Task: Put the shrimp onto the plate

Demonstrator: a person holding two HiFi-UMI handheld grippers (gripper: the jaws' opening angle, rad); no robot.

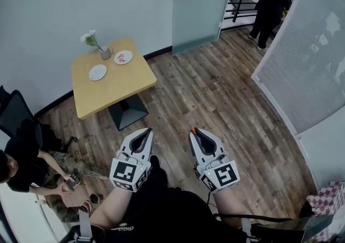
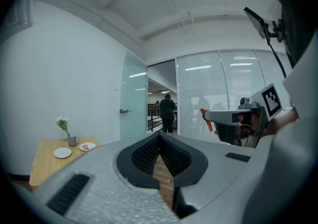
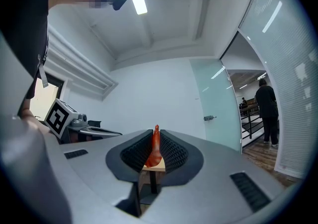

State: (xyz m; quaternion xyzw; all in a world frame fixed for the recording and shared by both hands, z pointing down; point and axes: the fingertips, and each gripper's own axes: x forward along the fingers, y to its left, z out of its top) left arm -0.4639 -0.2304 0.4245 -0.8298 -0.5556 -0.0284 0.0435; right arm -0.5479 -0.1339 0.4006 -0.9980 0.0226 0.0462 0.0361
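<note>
Head view: a white plate (image 1: 97,72) and a second plate (image 1: 123,57) with red pieces are carried on the yellow bench (image 1: 116,94), far left. Over the plank floor (image 1: 215,91) the left hand-held gripper (image 1: 149,131) is clenched on nothing. The shrimp (image 3: 154,149) is pinched in the right hand-held gripper (image 1: 192,131), well apart from the bench.

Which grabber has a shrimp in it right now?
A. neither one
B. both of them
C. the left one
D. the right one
D: in the right gripper view, the right gripper has its jaws closed on an orange-red shrimp, while the left gripper has its jaws together with nothing between them.
</note>
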